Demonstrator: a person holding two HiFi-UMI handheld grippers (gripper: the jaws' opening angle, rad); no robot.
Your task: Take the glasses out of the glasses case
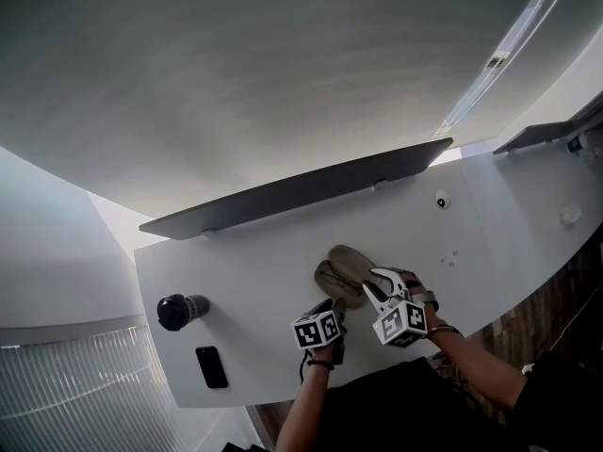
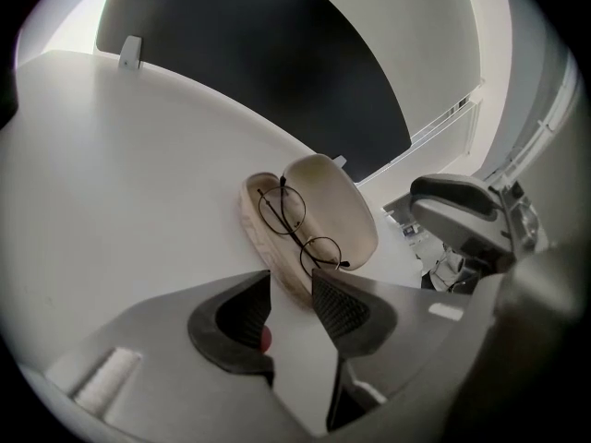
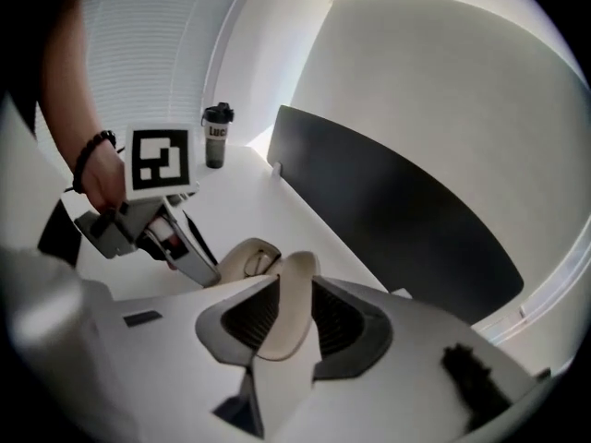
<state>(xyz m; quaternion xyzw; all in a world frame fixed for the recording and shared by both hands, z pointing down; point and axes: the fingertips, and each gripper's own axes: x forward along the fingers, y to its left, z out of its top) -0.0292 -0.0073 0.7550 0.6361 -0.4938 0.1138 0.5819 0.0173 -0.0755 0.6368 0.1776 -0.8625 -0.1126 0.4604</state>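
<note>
While the glasses case (image 1: 344, 269) is lying open on the white surface (image 1: 254, 281), the glasses (image 2: 298, 231) are sitting inside it, their thin dark round rims showing against the pale lining. The lid (image 2: 342, 206) is tilting back toward the dark panel (image 1: 301, 191) that is running along the far edge of the surface.

The left tool (image 2: 291, 289) is pointing down at the near end of the case with its jaws standing spread. The tip of the case is showing in the gap between them, and neither pad is pressing on it. In the right gripper view one of its fingers is reaching right up to that end of the case, though I cannot tell whether it is touching.

The right tool (image 3: 295, 284) is hovering at the other side, its jaws likewise apart. The pale lid is showing edge-on in the gap between them, but the left gripper view is showing this tool clear of the lid, with background between the two, so it is pinching nothing.

Well off to the left, a dark drinking bottle (image 3: 216, 135) is standing upright on the surface. A black phone (image 1: 211, 366) is lying flat near the front edge, close to the bottle.
</note>
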